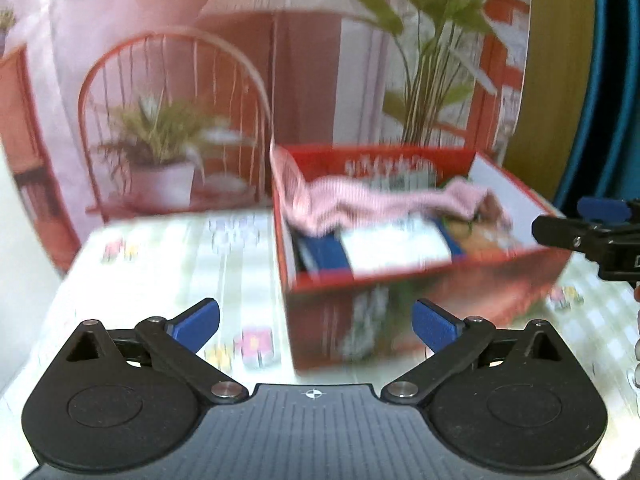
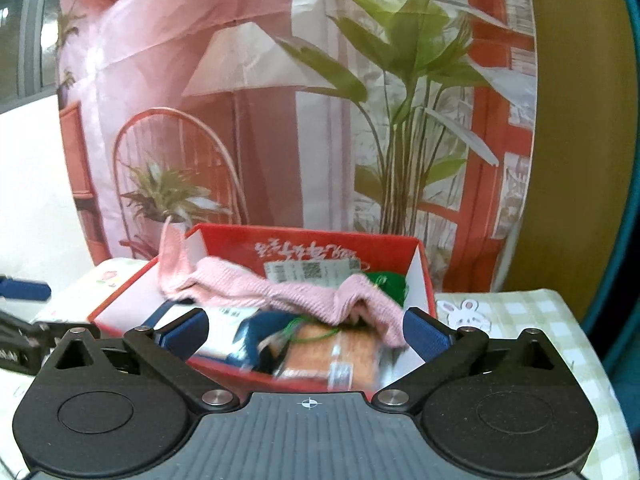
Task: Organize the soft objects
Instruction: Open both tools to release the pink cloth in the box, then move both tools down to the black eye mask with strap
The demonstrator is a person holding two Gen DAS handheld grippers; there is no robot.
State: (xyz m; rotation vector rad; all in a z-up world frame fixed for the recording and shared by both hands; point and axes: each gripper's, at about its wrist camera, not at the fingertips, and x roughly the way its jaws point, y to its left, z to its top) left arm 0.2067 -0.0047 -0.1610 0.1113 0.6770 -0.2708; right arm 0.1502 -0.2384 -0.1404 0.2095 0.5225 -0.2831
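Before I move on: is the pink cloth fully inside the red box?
Mostly in: the pink cloth lies across the red box, one end draped over its rim.

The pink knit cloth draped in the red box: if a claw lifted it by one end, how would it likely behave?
The pink knit cloth would probably sag and trail: it already droops over the packets beneath. One end hangs over the red box wall, so it may drag there. It looks light and ribbed, so unlikely to slip.

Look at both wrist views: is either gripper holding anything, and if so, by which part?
Nothing is held. The left gripper and right gripper both stand open and empty. The pink knitted cloth lies draped across the red cardboard box, free of both.
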